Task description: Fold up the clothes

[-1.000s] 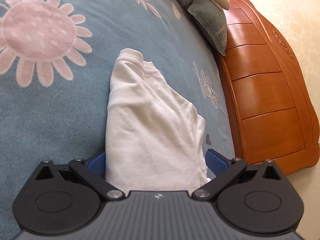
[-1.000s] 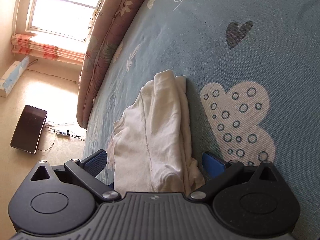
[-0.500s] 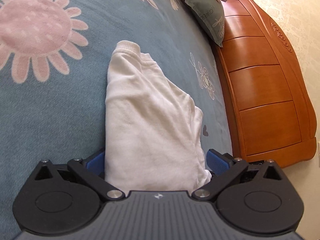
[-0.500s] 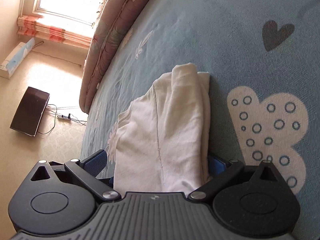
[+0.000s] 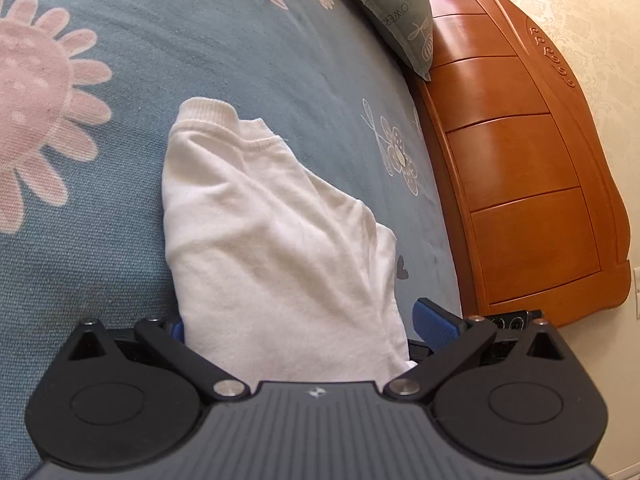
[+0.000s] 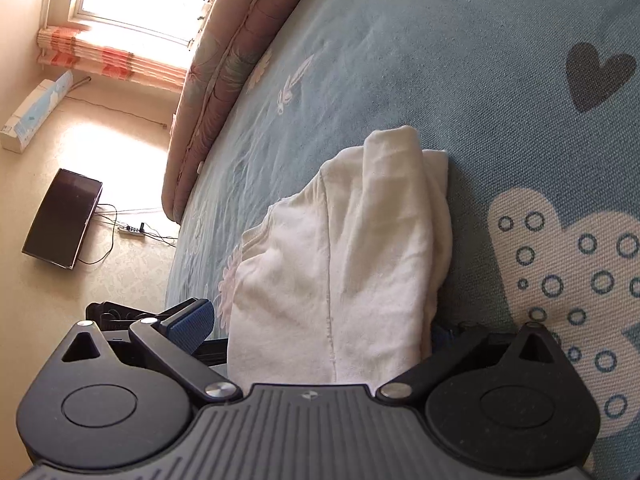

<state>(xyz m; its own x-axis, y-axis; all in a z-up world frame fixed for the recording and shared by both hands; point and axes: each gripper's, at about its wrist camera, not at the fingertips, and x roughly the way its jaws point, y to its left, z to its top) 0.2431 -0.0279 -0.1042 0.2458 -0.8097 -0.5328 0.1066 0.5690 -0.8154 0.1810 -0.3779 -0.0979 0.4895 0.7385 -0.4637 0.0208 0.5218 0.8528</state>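
A folded white sweater (image 5: 272,240) lies on the blue patterned bedspread (image 5: 200,52), its ribbed cuff pointing away from me. My left gripper (image 5: 304,324) stands open, its jaws wide on either side of the sweater's near end; the cloth hides most of the left blue pad, while the right pad (image 5: 434,322) is clear. In the right wrist view the same sweater (image 6: 352,264) shows its bunched other end. My right gripper (image 6: 316,326) is open too, with the near end between the jaws; the left pad (image 6: 192,320) is free and cloth covers the right one.
An orange wooden headboard (image 5: 520,160) runs along the bed's right side, with a green pillow (image 5: 400,12) against it. In the right wrist view a floral quilt (image 6: 224,64) lies at the bed's far edge, above a floor with a black box (image 6: 62,224) and a power strip (image 6: 132,230).
Both views have shifted a little. The sweater fills more of the right wrist view and now covers that gripper's right pad. The jaws of both grippers have stayed wide apart.
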